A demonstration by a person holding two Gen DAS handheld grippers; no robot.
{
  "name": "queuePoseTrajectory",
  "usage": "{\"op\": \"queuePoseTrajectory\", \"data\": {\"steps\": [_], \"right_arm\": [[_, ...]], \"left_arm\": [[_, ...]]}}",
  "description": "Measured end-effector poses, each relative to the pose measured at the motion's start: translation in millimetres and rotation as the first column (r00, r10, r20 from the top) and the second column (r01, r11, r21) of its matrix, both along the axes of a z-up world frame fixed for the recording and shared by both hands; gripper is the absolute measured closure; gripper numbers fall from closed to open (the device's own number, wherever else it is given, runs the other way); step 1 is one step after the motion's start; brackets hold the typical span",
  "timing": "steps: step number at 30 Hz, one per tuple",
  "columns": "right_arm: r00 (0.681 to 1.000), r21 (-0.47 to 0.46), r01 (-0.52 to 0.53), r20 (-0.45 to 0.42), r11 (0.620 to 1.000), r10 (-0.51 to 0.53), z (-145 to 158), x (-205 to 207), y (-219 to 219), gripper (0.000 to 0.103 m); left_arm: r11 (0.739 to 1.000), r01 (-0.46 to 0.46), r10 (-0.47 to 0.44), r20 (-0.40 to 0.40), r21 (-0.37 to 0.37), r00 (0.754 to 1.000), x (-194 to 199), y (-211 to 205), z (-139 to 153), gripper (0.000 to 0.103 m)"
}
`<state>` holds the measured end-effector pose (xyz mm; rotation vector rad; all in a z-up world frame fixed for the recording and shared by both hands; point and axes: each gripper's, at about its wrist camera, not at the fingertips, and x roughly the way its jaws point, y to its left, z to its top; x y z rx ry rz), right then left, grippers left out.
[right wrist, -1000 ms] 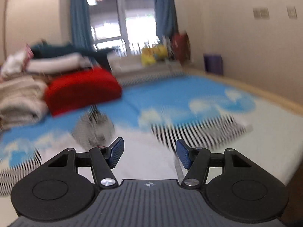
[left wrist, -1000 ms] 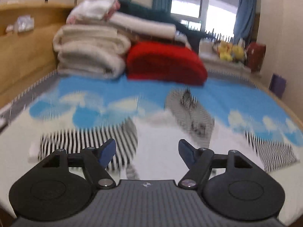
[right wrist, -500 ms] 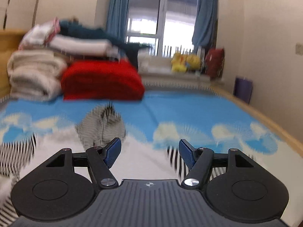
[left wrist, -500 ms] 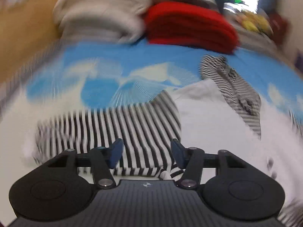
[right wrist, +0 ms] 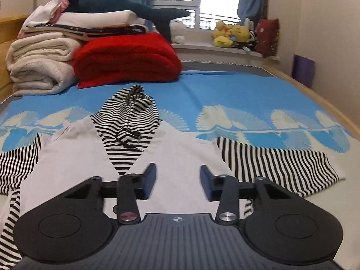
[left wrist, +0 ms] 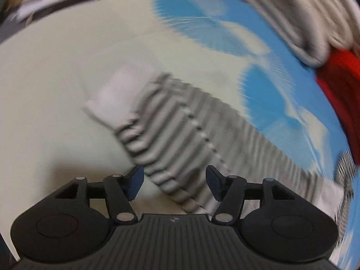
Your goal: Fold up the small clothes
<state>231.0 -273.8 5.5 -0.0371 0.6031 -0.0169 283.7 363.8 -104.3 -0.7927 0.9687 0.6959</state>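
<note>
Both grippers low over hooded top, jaws wide, nothing held.
L gripper (left wrist: 172, 182) above striped sleeve (left wrist: 180, 132), blurred; R gripper (right wrist: 178, 181) over white body (right wrist: 74, 157), hood (right wrist: 128, 121) at 11 o'clock.

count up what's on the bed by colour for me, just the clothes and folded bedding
Black-and-white striped: 1, the hooded top
Red: 1, the folded blanket
Cream: 1, the rolled blanket
White: 1, the folded bedding stacked on the blankets
Total: 4

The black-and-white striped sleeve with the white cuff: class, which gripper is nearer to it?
Left. The left gripper hovers open directly over the striped sleeve; the right gripper sits open over the garment's white body.
</note>
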Motion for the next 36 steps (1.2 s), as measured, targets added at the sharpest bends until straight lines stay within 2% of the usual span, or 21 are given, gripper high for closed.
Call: {"op": "queuePoseTrajectory", "data": {"steps": [4,9,12,13,14,16,18,20,21,23,24,25,27,29,30,31,32,33,34,35,36], "right_arm": [[0.999,0.014,-0.031,-0.022,0.999,0.031,-2.7,7.5,2.5,0.072],[0.998,0.019,-0.045,-0.035,0.999,0.046,-2.2,14.1,3.7,0.074],[0.998,0.019,-0.045,-0.048,0.999,0.046,-3.7,16.2,4.5,0.080],[0.997,0.017,-0.045,-0.055,0.999,0.046,-4.6,16.5,4.8,0.081],[0.997,0.014,-0.047,-0.064,0.999,0.048,-5.9,16.8,5.5,0.085],[0.995,0.007,-0.052,-0.080,0.999,0.053,-8.0,17.3,6.7,0.087],[0.994,0.001,-0.056,-0.094,0.998,0.056,-10.3,16.8,8.0,0.088],[0.993,-0.002,-0.059,-0.104,0.998,0.059,-11.6,16.2,8.4,0.087],[0.992,0.000,-0.061,-0.111,0.998,0.060,-12.0,16.3,8.4,0.087],[0.990,0.009,-0.061,-0.124,0.998,0.062,-13.0,16.6,8.9,0.087],[0.989,0.016,-0.061,-0.131,0.998,0.063,-13.9,16.6,9.5,0.087],[0.988,0.022,-0.062,-0.137,0.998,0.065,-14.6,16.9,10.4,0.087],[0.986,0.033,-0.066,-0.148,0.997,0.071,-15.9,17.8,12.9,0.087],[0.985,0.041,-0.072,-0.154,0.997,0.077,-16.9,19.1,15.4,0.087],[0.984,0.046,-0.077,-0.161,0.996,0.083,-18.0,20.3,17.0,0.087],[0.982,0.054,-0.081,-0.166,0.995,0.089,-18.9,21.5,18.2,0.087],[0.981,0.065,-0.083,-0.170,0.994,0.093,-19.5,22.6,19.1,0.087],[0.981,0.076,-0.084,-0.172,0.994,0.096,-19.8,23.9,19.9,0.086],[0.980,0.089,-0.084,-0.175,0.992,0.099,-20.4,25.6,20.4,0.086],[0.979,0.105,-0.083,-0.178,0.991,0.101,-21.2,27.7,20.4,0.085],[0.978,0.128,-0.077,-0.184,0.989,0.100,-22.3,30.7,19.7,0.083]], "left_arm": [[0.994,-0.100,0.100,0.000,-0.031,0.995,-10.9,29.1,-11.0,0.037],[0.993,-0.115,0.114,0.015,0.011,0.993,-9.7,30.4,-6.5,0.040],[0.990,-0.131,0.131,0.003,0.044,0.991,-9.0,27.5,-3.6,0.066],[0.989,-0.137,0.137,-0.004,0.053,0.990,-5.9,26.5,-4.4,0.083],[0.987,-0.145,0.146,-0.007,0.064,0.989,-5.6,27.0,-4.0,0.092],[0.983,-0.149,0.150,0.001,0.106,0.989,-5.1,21.3,4.4,0.096],[0.978,-0.112,0.108,0.031,0.179,0.994,-1.1,7.0,21.3,0.097],[0.966,-0.027,0.004,0.089,0.256,0.996,7.8,-19.6,43.7,0.098],[0.959,0.031,-0.071,0.132,0.283,0.989,13.0,-38.3,55.5,0.098],[0.934,0.160,-0.235,0.213,0.320,0.948,22.8,-80.7,75.3,0.099],[0.913,0.234,-0.328,0.258,0.336,0.909,26.6,-106.2,84.7,0.099],[0.884,0.312,-0.420,0.301,0.348,0.856,29.9,-133.3,93.1,0.099],[0.813,0.441,-0.569,0.355,0.381,0.742,32.5,-189.3,106.0,0.099],[0.727,0.583,-0.686,0.412,0.361,0.600,34.6,-237.2,110.1,0.098],[0.663,0.680,-0.734,0.448,0.313,0.510,38.2,-258.0,109.8,0.095],[0.596,0.758,-0.766,0.473,0.265,0.436,42.5,-272.3,108.2,0.085],[0.538,0.810,-0.786,0.487,0.233,0.382,45.4,-283.1,107.9,0.074],[0.527,0.815,-0.797,0.475,0.242,0.374,46.0,-287.3,109.4,0.069],[0.544,0.798,-0.799,0.451,0.260,0.397,46.7,-286.6,110.4,0.065],[0.572,0.777,-0.790,0.432,0.261,0.436,49.0,-280.5,109.7,0.065],[0.608,0.758,-0.769,0.413,0.238,0.487,53.6,-270.2,105.9,0.065]]}}
